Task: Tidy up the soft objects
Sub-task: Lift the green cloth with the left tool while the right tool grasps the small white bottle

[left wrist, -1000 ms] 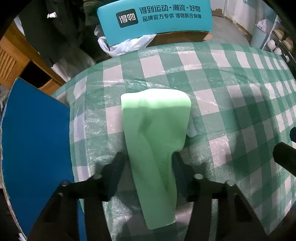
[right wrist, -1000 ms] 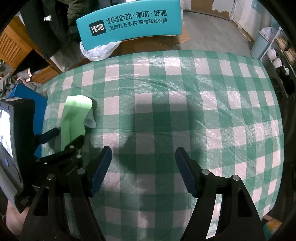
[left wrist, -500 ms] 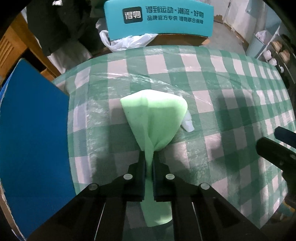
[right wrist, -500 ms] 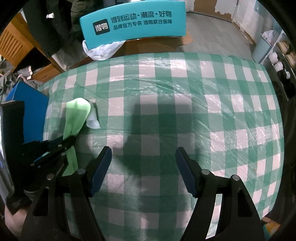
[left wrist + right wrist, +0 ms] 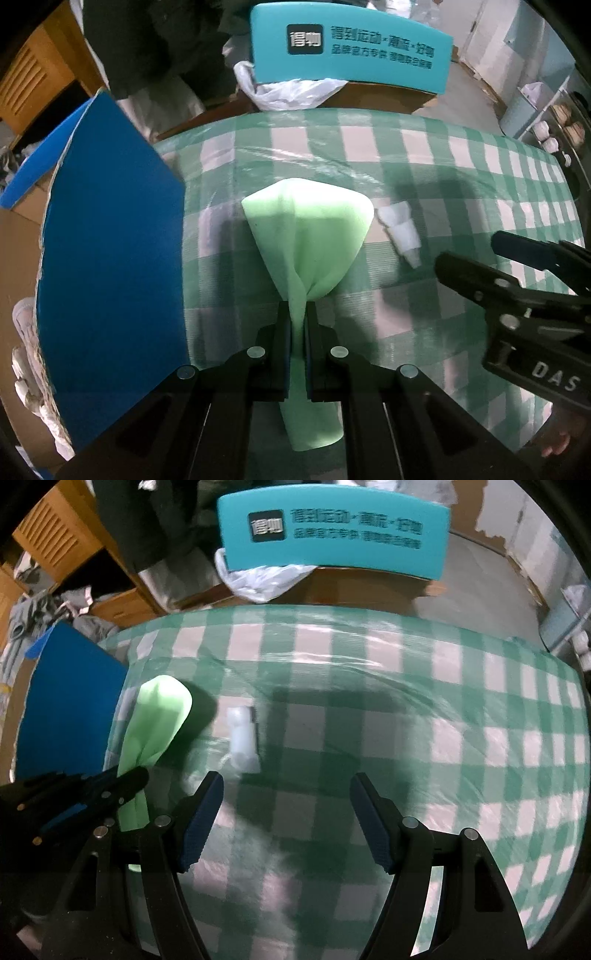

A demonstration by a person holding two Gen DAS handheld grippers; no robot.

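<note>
A light green foam sheet (image 5: 310, 236) hangs bunched in my left gripper (image 5: 296, 314), which is shut on its middle and holds it just above the green checked tablecloth (image 5: 461, 177). The same green foam sheet (image 5: 155, 723) shows at the left of the right wrist view, pinched by the left gripper (image 5: 129, 775). A small white soft piece (image 5: 400, 230) lies on the cloth to the right of the foam, and this white piece (image 5: 242, 738) sits just ahead of my right gripper (image 5: 286, 786). The right gripper is open with nothing between its fingers; it (image 5: 480, 258) reaches in from the right.
A blue box flap (image 5: 110, 258) stands at the table's left edge over an open cardboard box. Beyond the far edge are a teal sign (image 5: 351, 48), a white plastic bag (image 5: 291, 92) and wooden furniture (image 5: 55, 539). Shelves stand at the far right.
My left gripper went from open around the green foam to shut on it, then lifted it, uncovering the white piece. The right gripper moved left toward that piece, still open.
</note>
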